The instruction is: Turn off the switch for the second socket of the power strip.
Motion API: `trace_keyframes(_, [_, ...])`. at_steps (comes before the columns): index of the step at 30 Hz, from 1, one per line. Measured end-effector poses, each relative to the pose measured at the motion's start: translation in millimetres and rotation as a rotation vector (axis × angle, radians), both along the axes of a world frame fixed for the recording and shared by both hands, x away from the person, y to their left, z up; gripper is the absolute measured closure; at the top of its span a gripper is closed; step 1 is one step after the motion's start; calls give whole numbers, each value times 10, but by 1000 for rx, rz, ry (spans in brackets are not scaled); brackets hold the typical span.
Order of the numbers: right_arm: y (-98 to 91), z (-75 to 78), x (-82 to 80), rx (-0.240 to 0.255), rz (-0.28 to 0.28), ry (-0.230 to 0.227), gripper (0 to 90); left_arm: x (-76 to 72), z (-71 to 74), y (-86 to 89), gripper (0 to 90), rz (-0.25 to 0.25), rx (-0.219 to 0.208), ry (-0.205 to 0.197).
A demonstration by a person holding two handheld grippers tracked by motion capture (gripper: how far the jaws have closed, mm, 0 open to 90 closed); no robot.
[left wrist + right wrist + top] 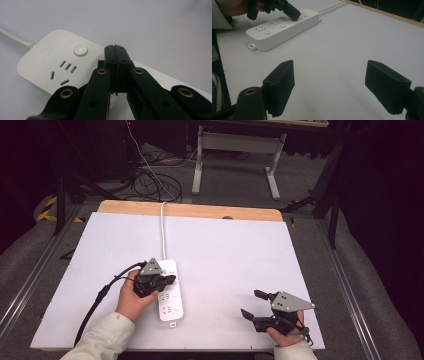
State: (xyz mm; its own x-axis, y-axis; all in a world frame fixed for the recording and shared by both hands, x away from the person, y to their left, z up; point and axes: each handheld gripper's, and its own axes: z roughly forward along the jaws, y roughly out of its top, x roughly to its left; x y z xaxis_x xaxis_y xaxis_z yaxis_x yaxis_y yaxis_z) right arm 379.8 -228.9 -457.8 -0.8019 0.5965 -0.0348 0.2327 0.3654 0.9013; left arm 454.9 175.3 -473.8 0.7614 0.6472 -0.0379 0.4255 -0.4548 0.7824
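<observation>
You are pressing your left gripper, jaws clenched on nothing, onto the white power strip lying left of centre on the table (switch state unclear), while your right gripper is resting released, well apart, contributing nothing.

Open white tabletop lies between my two tools, nothing on it to block a pass. The one obstacle is the power strip on my left side, with its cord running to the far edge. My left tool sits over the strip; my right tool has bare surface ahead.
</observation>
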Motion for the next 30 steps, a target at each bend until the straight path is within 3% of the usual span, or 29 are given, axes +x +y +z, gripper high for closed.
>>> trace_keyframes(10, [6, -5, -2, -2, 1, 4, 240, -22, -7, -13, 900, 5, 13, -26])
trace_keyframes(16, [12, -10, -5, -4, 1, 5, 239, -18, -7, -10, 900, 3, 7, -14])
trace_keyframes(20, [9, -10, -6, -9, -1, 5, 240, -29, 5, -33, 900, -1, 31, -23])
trace_keyframes(23, [12, -12, -7, -9, -2, 7, 239, -24, 1, -30, 900, 1, 18, -8])
trace_keyframes(30, [20, -16, -8, -12, 0, 9, 240, -25, 24, -53, 900, 12, 47, -13])
